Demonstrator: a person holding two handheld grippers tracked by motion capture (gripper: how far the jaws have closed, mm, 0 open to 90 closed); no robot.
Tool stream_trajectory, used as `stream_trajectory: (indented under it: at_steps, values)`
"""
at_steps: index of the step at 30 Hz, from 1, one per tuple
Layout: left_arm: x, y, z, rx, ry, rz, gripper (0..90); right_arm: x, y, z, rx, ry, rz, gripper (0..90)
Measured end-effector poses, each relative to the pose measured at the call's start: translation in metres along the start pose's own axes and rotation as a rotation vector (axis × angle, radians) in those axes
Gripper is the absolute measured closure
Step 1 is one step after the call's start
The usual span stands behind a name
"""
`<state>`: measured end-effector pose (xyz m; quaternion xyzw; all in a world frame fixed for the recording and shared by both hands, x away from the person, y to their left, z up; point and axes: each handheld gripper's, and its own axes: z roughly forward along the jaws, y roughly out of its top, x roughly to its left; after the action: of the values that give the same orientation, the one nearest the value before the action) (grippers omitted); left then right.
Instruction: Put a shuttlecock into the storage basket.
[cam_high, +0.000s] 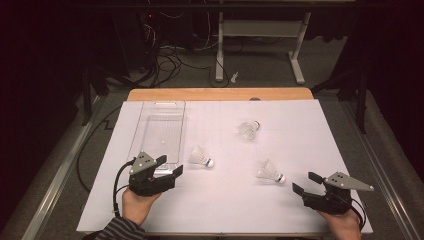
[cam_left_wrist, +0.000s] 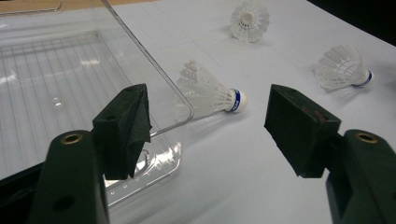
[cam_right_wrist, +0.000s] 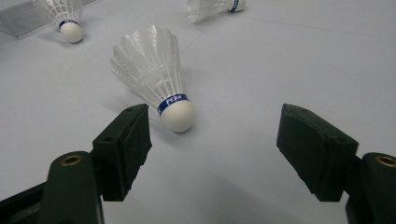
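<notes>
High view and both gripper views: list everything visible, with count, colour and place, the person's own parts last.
Shuttlecocks: three, white with blue bands, lying on the sheet; one beside the tray, one farther back at centre, one toward the right.
Tray: one, clear plastic, left rear of the sheet, nothing in it that I can make out.
Sheet: one, white, covering the table.
Table: one, wooden edge showing at the back.
Desk frame: one, white, on the floor behind.
Cables: several, dark, on the floor behind.
Left gripper: one, black, open, at the tray's near corner.
Right gripper: one, black, open, near the right shuttlecock.
Hands: two, left and right, at the near edge.
</notes>
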<state>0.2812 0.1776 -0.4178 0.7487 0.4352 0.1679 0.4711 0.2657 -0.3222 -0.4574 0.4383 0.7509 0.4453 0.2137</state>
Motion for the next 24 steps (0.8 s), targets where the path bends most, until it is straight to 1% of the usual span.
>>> stream_trajectory:
  at_steps: [4, 7, 14, 24]
  values:
    - [-0.003, 0.004, 0.004, 0.004, -0.004, 0.011, 31.9, 0.000, 0.000, 0.000, -0.002, 0.000, 0.000, 26.5]
    - [-0.004, 0.005, 0.005, 0.003, -0.015, 0.010, 31.9, 0.000, 0.000, 0.000, -0.003, 0.000, 0.000, 26.5]
    - [-0.007, 0.008, 0.011, 0.014, -0.023, 0.018, 32.4, 0.000, 0.000, 0.000, -0.003, 0.000, 0.001, 26.5]
    - [-0.010, 0.012, 0.018, 0.019, -0.044, 0.011, 32.7, 0.000, 0.000, 0.000, -0.004, 0.001, 0.001, 26.5]
